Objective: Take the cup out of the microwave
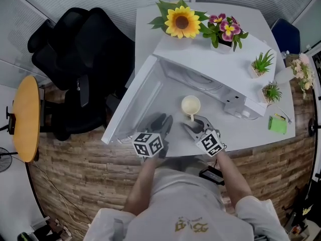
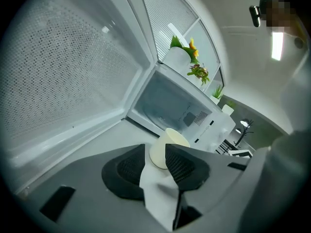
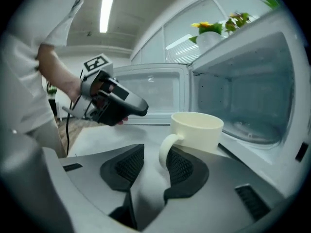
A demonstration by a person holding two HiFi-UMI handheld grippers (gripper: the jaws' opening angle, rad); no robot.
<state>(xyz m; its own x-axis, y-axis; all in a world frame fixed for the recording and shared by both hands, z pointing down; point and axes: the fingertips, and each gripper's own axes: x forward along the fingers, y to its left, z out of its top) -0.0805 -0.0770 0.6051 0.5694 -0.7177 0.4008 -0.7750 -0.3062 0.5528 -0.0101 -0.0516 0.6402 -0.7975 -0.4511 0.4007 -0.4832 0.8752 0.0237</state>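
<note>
A cream cup stands upright on the white table, just outside the open microwave. Its handle points toward me. My right gripper is open, and in the right gripper view the cup's handle lies between its jaws, close to the right pad with a gap to the left one. My left gripper is open with nothing between its jaws, a little left of the cup. The left gripper view shows the cup beyond its tips and the microwave's cavity behind it.
The microwave door swings wide to the left. A sunflower pot and pink flowers stand behind the microwave, and two small green plants to its right. A black office chair and a round wooden table stand at left.
</note>
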